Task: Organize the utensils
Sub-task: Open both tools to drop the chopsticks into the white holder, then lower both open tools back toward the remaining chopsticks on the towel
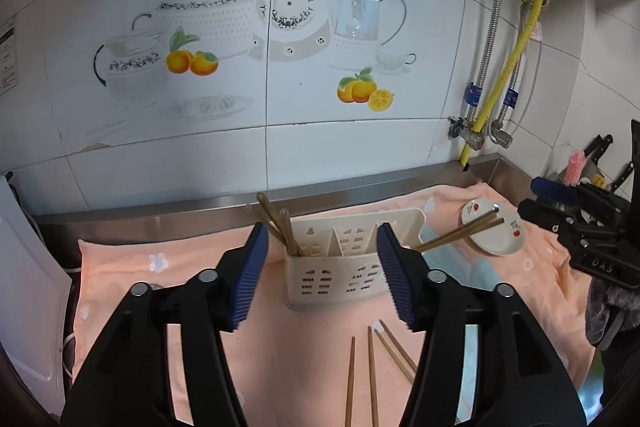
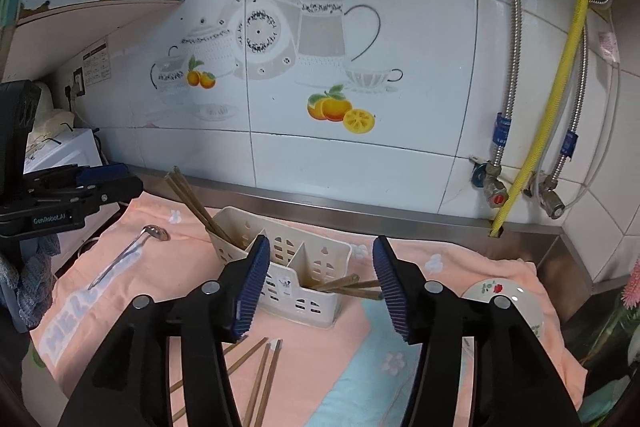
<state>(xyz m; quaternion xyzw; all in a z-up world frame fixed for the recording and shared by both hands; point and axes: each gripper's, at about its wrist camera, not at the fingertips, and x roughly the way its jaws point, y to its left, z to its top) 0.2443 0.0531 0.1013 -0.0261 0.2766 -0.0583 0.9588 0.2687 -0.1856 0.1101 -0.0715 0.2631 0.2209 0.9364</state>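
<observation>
While both sets of tongs stand parted and empty, the left tongs (image 1: pixel 322 275) and right tongs (image 2: pixel 320 285) hover just short of the cream caddy (image 1: pixel 340 267). Loose chopsticks (image 1: pixel 372 371) lie on the peach towel (image 1: pixel 120 291) in front of the caddy; more stand inside it. They look light, stiff and slick, likely to roll, so pinching near mid-length seems safest.

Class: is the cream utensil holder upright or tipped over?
Upright: the cream utensil holder stands on its base on the cloth, chopsticks poking from its open top.
</observation>
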